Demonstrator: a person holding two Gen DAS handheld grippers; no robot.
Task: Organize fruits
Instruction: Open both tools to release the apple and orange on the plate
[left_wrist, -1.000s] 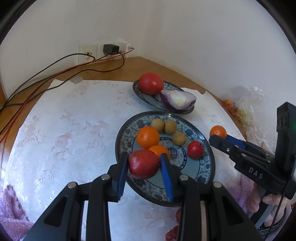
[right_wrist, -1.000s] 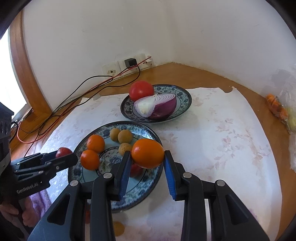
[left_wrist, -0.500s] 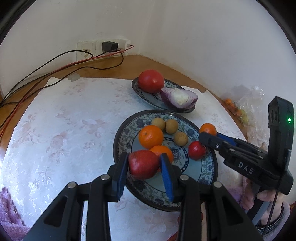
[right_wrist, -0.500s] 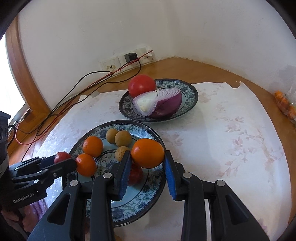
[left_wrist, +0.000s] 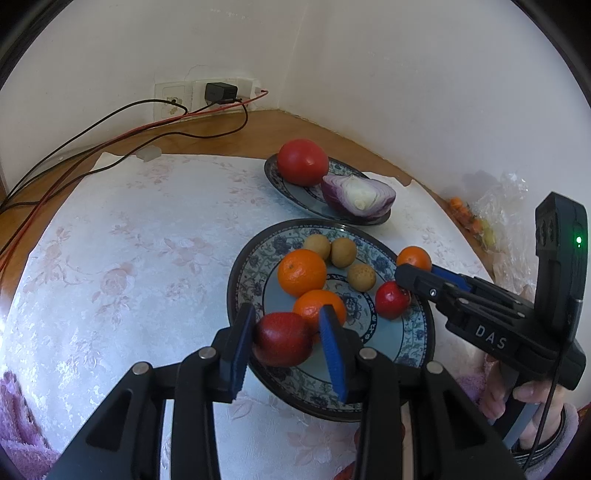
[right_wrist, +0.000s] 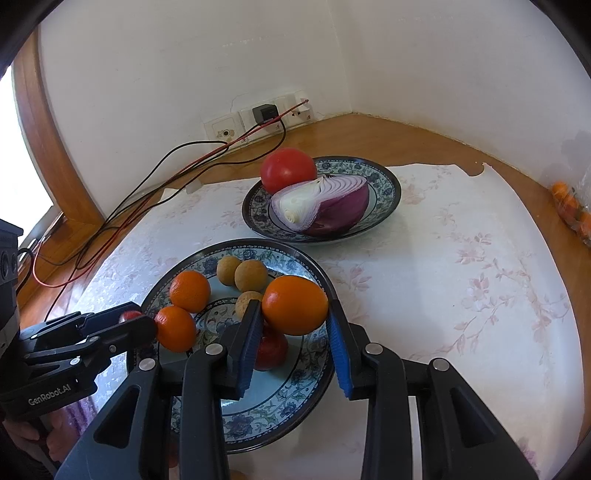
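My left gripper (left_wrist: 286, 341) is shut on a dark red apple (left_wrist: 282, 338) and holds it over the near-left rim of the blue patterned fruit plate (left_wrist: 255, 258). My right gripper (right_wrist: 295, 325) is shut on an orange (right_wrist: 295, 304) above the same plate's (right_wrist: 295, 398) right side. On the plate lie two oranges (left_wrist: 301, 271), three small brown longans (left_wrist: 343, 251) and a small red fruit (left_wrist: 391, 299). The right gripper (left_wrist: 413, 267) shows in the left wrist view, the left gripper (right_wrist: 136, 325) in the right wrist view.
A second plate (right_wrist: 384, 177) behind holds a tomato (right_wrist: 288, 170) and half a red onion (right_wrist: 325, 206). Cables (left_wrist: 110, 136) run from wall sockets (left_wrist: 207, 92) at the back left. A plastic bag with small fruit (left_wrist: 480, 218) lies at the table's right edge.
Both grippers have moved forward over the fruit plate, each still holding its fruit. The right gripper's orange has come in over the plate's right side.
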